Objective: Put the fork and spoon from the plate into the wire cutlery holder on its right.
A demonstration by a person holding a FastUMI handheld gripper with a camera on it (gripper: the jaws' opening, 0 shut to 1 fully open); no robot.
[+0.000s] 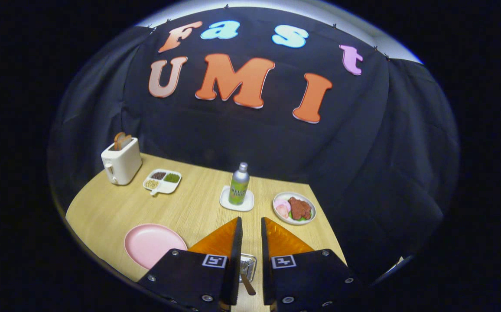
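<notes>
Above wire cutlery holder (248,265), tool (251,225) slightly parted, empty; pink plate (153,243) beside it.

One toaster (121,163), one bottle (239,184), three plates, one cutlery holder (248,265).

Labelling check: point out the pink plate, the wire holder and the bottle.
pink plate (153,243), gripper view, bare middle.
wire holder (248,264), gripper view, rim seen in the gap of the tongs (251,222).
bottle (239,186), gripper view, green body.

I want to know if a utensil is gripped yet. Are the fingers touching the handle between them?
Cannot tell. In the gripper view the handle sits low in the gap between the fingers, above the wire cutlery holder; contact is hidden.
</notes>
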